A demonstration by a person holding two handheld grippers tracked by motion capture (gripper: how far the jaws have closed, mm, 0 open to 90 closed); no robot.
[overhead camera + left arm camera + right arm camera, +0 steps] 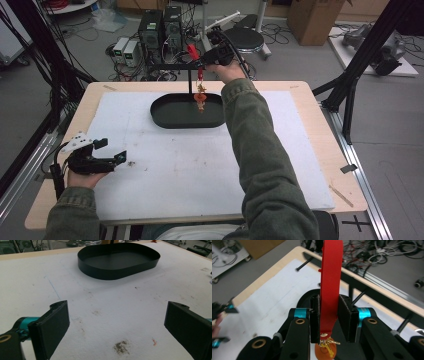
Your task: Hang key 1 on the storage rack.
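Red strap (330, 285) clamped between right gripper (329, 320) pads | gold clasp, orange charm (200, 100) dangling below, over black oval tray (165, 117) at far centre | step: carrying keychain by thin black stand (189, 82); next likely hang strap on its bar | left gripper (117, 325) open, empty, near left on white mat (200, 165)
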